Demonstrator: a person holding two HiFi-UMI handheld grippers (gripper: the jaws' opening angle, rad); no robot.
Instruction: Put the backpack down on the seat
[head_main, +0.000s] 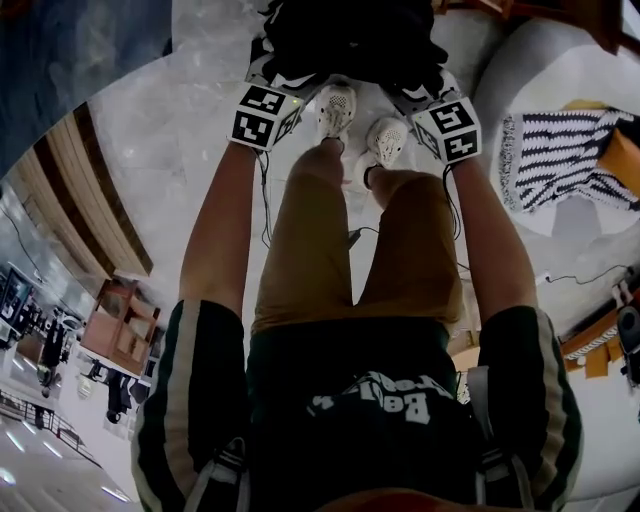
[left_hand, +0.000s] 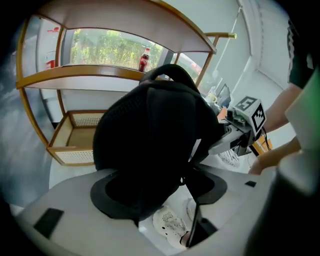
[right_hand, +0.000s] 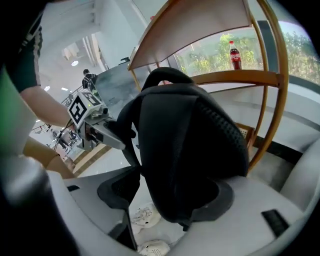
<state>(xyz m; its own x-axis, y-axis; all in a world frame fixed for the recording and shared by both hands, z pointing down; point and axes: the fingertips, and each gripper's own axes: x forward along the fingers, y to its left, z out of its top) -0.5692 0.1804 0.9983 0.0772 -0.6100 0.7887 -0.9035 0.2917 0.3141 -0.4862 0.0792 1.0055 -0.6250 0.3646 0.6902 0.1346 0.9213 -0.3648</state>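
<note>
Pale glossy floor (head_main: 170, 140) lies under the scene, and the backpack (head_main: 350, 35) stands upright just past the person's white shoes (head_main: 337, 108), flanked by the two tongs. The left tongs (left_hand: 165, 200) have their jaws spread wide with the bag's lower corner between them. The bag overlaps the left pad while floor shows between it and the right pad, so nothing is clamped. The right tongs (right_hand: 170, 197) stand equally wide. Here the bag covers the right pad, and floor and shoes show in the gap beside the left pad, so they too sit loose around it. What carries the bag from below is hidden in every view.

Behind it curves a wooden shelf (left_hand: 75, 75) with a bottle (left_hand: 144, 59) on it and a cane-fronted box (left_hand: 75, 142) lower down, near the bag but apart from it. To the person's right, a pale rounded surface (head_main: 520, 80) holds a striped cloth (head_main: 560, 155), with open floor between it and the shoes.

The bag is black, with a mesh-padded back panel, a carry loop on top and thin hanging straps.
</note>
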